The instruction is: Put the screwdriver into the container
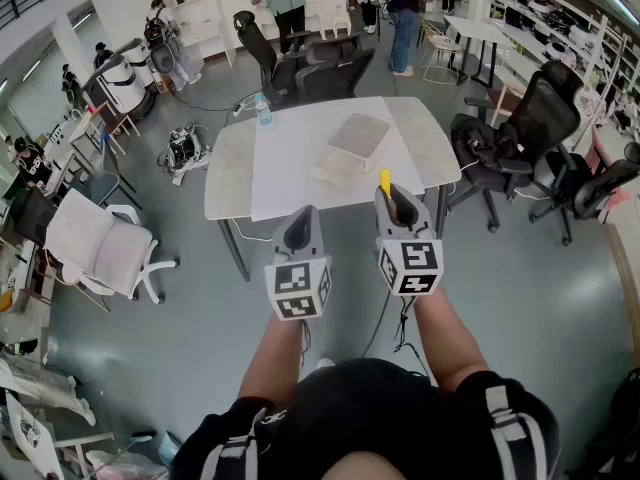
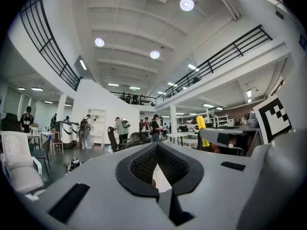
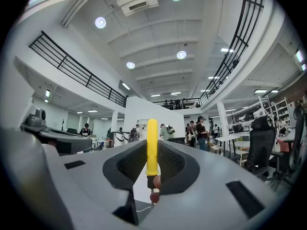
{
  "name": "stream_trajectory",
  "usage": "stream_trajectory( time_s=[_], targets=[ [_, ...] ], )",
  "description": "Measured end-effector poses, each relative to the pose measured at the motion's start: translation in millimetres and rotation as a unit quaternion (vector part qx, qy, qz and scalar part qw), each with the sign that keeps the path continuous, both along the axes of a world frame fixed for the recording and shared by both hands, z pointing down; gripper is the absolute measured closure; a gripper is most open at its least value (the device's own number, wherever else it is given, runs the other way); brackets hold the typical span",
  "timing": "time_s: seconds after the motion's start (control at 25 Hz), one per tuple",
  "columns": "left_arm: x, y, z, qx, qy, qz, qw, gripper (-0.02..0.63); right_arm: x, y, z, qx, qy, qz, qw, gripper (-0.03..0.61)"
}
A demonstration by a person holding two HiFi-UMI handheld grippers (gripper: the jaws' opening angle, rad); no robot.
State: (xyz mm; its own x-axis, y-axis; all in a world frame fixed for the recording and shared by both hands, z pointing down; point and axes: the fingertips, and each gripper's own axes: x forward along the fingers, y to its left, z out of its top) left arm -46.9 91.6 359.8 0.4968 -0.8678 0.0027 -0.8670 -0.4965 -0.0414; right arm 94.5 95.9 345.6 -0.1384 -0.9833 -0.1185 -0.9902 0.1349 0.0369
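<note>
My right gripper (image 1: 395,200) is shut on a screwdriver (image 3: 152,145) with a yellow handle; the handle sticks up between the jaws, and its yellow tip (image 1: 385,182) shows over the near edge of the white table (image 1: 230,163). My left gripper (image 1: 300,230) is held beside it on the left, jaws closed together with nothing in them (image 2: 157,171). A flat pale container (image 1: 351,148) lies on the table ahead of both grippers. Both are held raised, in front of the table's near edge. From the left gripper view the screwdriver's yellow handle (image 2: 201,130) shows at the right.
A water bottle (image 1: 264,111) stands at the table's far left. Black office chairs (image 1: 540,128) stand right of the table and behind it (image 1: 300,63); a white chair (image 1: 100,243) is at the left. Several people stand far back. Cables lie on the floor.
</note>
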Motion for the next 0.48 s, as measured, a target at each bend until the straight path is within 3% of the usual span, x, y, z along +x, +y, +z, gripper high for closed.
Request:
stream_trajectory(
  time_s=[0.48],
  targets=[
    [-34.1,-9.8,-2.2,0.003,0.01,0.004,0.9999,0.611,-36.2,-2.6,-7.1,0.027,-0.006,0.001,1.0,0.514]
  ],
)
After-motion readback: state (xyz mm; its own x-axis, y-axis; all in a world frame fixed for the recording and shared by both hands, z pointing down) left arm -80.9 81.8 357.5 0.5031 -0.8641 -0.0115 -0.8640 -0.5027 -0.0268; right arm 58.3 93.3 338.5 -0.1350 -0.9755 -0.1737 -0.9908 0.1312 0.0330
